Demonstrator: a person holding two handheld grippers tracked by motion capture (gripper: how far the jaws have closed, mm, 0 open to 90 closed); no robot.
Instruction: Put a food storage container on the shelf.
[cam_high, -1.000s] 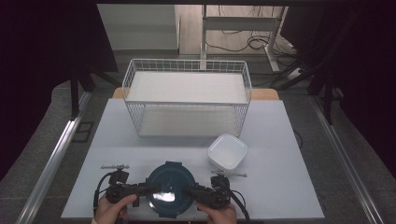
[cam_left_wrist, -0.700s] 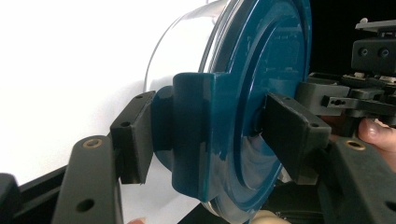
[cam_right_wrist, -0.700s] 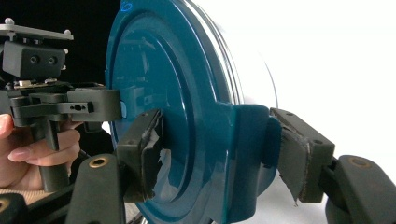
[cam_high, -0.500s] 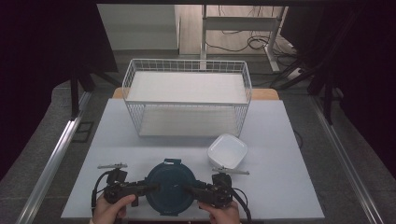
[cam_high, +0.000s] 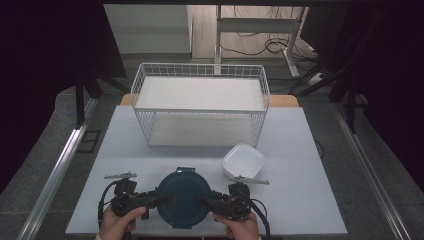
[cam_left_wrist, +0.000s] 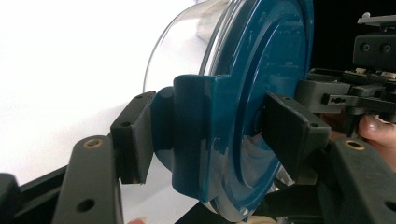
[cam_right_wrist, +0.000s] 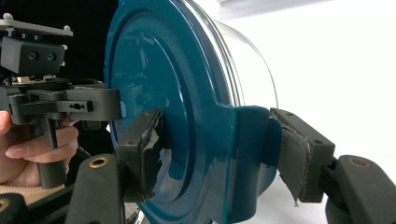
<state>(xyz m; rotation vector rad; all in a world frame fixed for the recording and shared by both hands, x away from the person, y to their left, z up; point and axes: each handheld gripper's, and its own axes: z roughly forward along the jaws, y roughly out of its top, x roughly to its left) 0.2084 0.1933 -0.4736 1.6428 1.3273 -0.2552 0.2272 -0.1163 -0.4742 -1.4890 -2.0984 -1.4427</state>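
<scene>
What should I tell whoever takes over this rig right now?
Left gripper: shut on the left clip of the round container, one pad under the clip, one on the blue lid.
Right gripper: shut on the opposite clip the same way.
Container sits at the table's near edge, lid on. White square tub lies beside it; wire basket stands behind.
Done: both clips gripped. Left: probably unlatching the clips and lifting the lid.

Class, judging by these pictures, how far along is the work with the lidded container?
Done: both grippers, left and right, are clamped on the side flaps of the blue lid. In hand: that two-sided grip on the glass container. Left: probably unlatching; the lid remains on.
</scene>
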